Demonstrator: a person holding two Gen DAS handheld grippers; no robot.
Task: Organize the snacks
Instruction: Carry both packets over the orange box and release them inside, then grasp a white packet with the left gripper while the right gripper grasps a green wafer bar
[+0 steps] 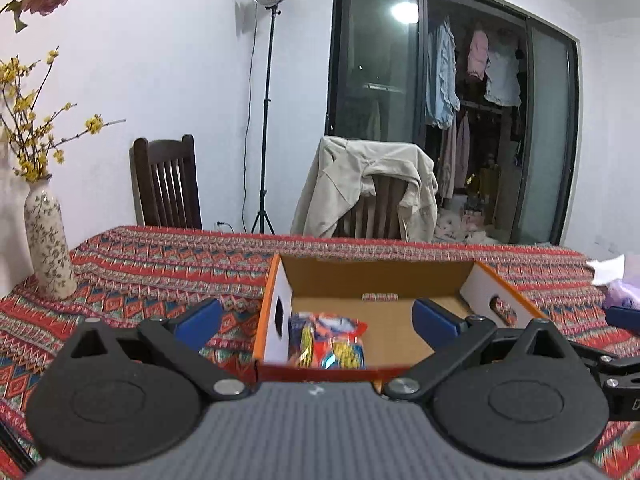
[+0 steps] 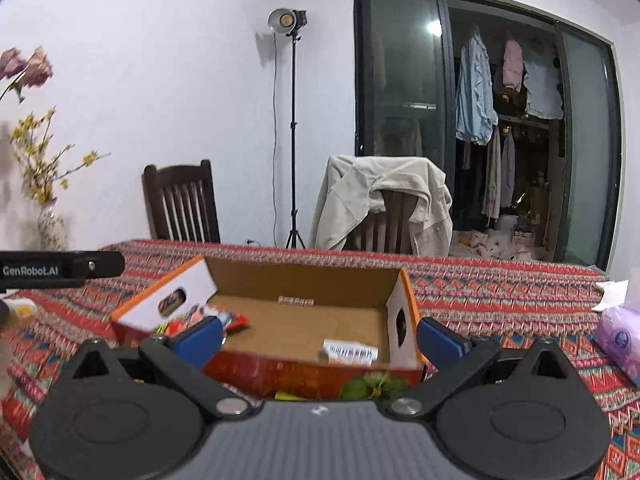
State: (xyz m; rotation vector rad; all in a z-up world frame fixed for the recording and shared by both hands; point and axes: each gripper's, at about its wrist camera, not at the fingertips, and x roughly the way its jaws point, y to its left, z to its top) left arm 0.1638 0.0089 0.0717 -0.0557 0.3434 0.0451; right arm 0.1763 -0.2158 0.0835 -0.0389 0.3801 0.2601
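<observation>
An open cardboard box (image 1: 400, 336) with orange edges and white end flaps stands on the patterned tablecloth. A colourful snack bag (image 1: 330, 340) lies in its near left corner. My left gripper (image 1: 318, 318) hovers just in front of the box, open, nothing between its blue pads. In the right wrist view the same box (image 2: 304, 320) is seen from its right side, with the snack bag (image 2: 224, 320) at the left and a white label (image 2: 350, 350) on the floor. My right gripper (image 2: 320, 338) is open and empty before the box's near wall.
A flowered vase (image 1: 46, 240) with yellow branches stands at the table's left. A purple tissue pack (image 2: 620, 340) and white tissue (image 2: 612, 290) lie at the right. Two chairs, one draped with a beige jacket (image 1: 368, 188), stand behind the table. A light stand (image 1: 266, 120) is behind.
</observation>
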